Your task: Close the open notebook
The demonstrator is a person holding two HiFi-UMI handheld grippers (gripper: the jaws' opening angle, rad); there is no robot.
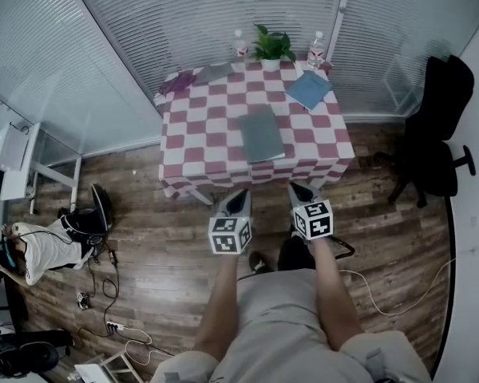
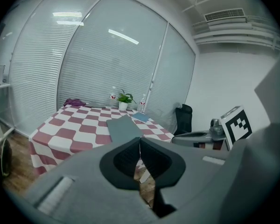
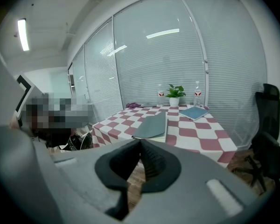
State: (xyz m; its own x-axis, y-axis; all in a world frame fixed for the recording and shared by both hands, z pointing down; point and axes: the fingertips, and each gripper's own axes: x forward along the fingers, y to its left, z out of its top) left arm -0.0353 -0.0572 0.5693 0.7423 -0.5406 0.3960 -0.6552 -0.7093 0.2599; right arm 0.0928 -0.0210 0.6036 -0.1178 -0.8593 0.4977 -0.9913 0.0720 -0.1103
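On a wood floor, short of a table [image 1: 184,126] draped in a red-and-white checked cloth, a person stands holding a pair of tongs in each hand. The left tongs [image 1: 239,200] and right tongs [image 1: 302,191] sit side by side close to the body, both tipped slightly downward. Each has its jaws pressed together with nothing between them.

The grey notebook [image 1: 261,134] lies flat in the middle of the cloth, ahead of both tongs and well apart from them. It sits roughly on the line between the two, with open floor and the table's near edge in between. Its grey cover faces up with white page edges beneath (so it looks shut, or nearly so, from here). A blue notebook [image 1: 308,89] lies farther back on the right, and a potted plant [image 1: 271,46] stands at the far edge between two bottles.

The likely risks are these. Jaws left together on arrival would shove the notebook, rather than catch its cover, and ruck the cloth. A reach carried too far could topple a bottle or the plant. With no pages plainly showing, the wrong book could be chosen.
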